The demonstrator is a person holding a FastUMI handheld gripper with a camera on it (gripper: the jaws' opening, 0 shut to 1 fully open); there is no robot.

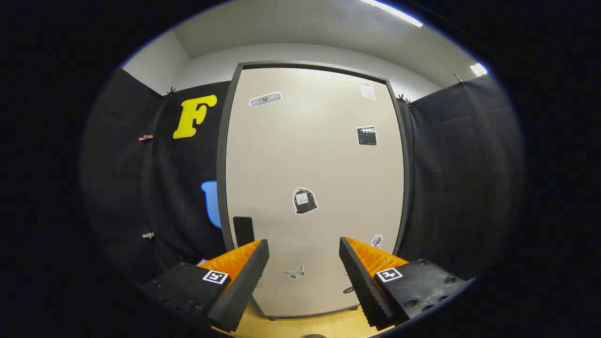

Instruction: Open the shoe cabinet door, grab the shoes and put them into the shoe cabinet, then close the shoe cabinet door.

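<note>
1. Gripper (304,263): jaws wide apart, nothing between fingers, no contact w/ anything.
2. Shoe cabinet door (312,164): shut, beige panel in dark frame, directly ahead of & beyond fingers; stands upright on wood floor (305,326).
3. Door handle (243,231): dark, at door's left edge, just above left finger tip.
4. Stickers (305,201) scattered over door face.
5. Shoes: cannot tell where.

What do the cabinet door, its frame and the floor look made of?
Shoe cabinet door: likely laminated board or painted panel, beige, matte; flat, even, soft glare, stickers lying flush.
Frame: dark grey, probably metal or plastic; thin, uniform edge.
Floor: looks like wood or wood-look laminate, by its yellow tone.
Gripper: open, fingers facing the closed door, holding nothing.
</note>
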